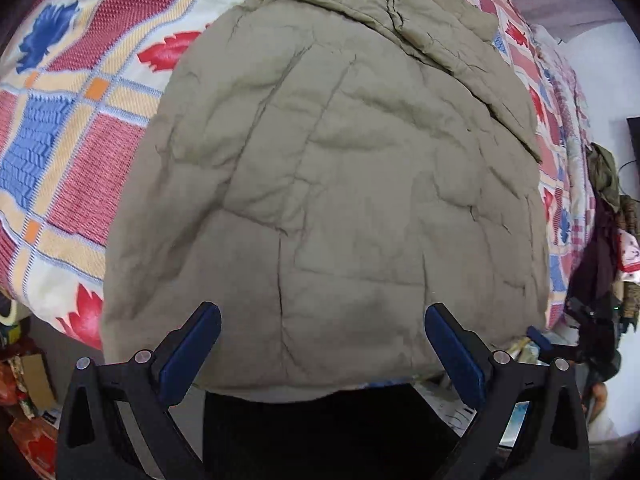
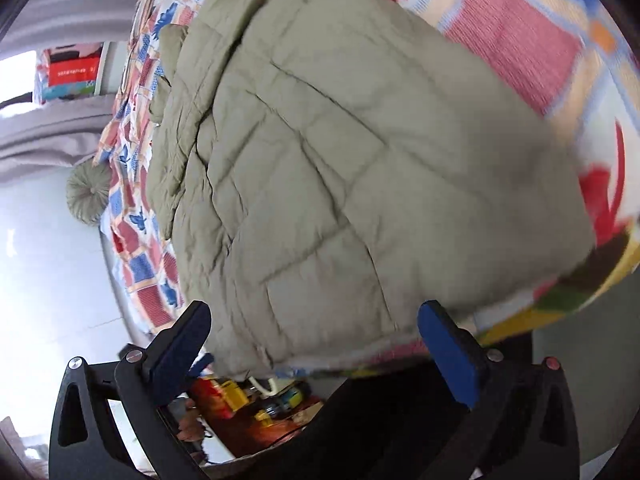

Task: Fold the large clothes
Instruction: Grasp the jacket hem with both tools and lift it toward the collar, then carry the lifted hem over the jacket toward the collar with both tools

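Olive-green quilted puffer jacket [image 1: 332, 184] lies spread flat on a bed covered by a patchwork bedspread of red, blue and cream squares with leaf prints [image 1: 80, 92]; its near hem hangs at the bed's front edge, and a folded-over portion, perhaps a sleeve or hood, is bunched along its far side. The left gripper [image 1: 322, 344] hovers just above the near hem with its blue-padded fingers [image 1: 200, 344] spread wide and nothing between them. The right gripper [image 2: 314, 340] is likewise wide apart and empty, poised over the jacket's near corner; its view is blurred, so whether it touches the fabric cannot be told.

The step in hand appears to be taking hold of the near hem to fold the body away toward the collar. To do it well, each gripper should probably close on the hem near an outer corner, catching both padded layers, then lift together and evenly so the bulky filling does not slump or twist. Laying the edge down square to the far side should keep the fold tidy.
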`<state>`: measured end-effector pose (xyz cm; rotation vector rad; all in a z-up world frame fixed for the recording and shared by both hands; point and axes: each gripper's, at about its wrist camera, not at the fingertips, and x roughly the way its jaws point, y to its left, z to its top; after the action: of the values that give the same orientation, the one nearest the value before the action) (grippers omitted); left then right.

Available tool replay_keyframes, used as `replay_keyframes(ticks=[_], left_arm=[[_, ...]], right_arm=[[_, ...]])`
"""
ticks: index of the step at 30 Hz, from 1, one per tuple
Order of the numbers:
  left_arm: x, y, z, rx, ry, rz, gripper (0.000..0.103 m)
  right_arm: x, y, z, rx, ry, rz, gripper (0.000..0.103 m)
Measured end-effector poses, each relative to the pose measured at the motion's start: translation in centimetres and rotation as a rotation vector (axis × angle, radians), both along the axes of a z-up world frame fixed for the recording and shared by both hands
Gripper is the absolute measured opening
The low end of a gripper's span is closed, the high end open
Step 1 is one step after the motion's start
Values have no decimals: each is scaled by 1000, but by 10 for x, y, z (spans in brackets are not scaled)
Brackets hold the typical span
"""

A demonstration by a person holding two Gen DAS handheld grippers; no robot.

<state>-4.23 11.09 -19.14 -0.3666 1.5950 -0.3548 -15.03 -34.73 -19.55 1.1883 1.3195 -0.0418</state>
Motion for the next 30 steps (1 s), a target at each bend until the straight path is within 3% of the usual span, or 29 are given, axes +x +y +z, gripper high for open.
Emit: replay_keyframes(ticks=[4,7,15,22,24,25,26,28,29,30], left_arm=[[-15,12,-7,-139,93,6,102],[-24,16,-17,-218,158,8,102],[-36,15,-48,-261,244,59,102],[-25,2,-48,-277,186,137,101],[-23,-1,-48,-271,181,123,86],[-22,-2,-48,-267,190,117,77],[-22,-2,-48,-263,195,120,77],[-21,0,-46,-258,199,124,77],[-22,2,-44,-249,201,119,77],[-23,3,-41,-240,203,110,78]], right_arm=[[-18,11,-22,118,43,-49,103],[-20,18,-33,152,39,-87,103],[-1,22,-51,200,-3,-134,103],[7,21,-56,257,-26,-178,102],[4,17,-57,274,-28,-196,96],[4,17,-57,278,-22,-207,84],[4,17,-58,280,-12,-214,72],[3,16,-60,291,1,-228,60],[3,16,-60,297,-4,-231,44],[4,16,-58,303,-13,-231,37]])
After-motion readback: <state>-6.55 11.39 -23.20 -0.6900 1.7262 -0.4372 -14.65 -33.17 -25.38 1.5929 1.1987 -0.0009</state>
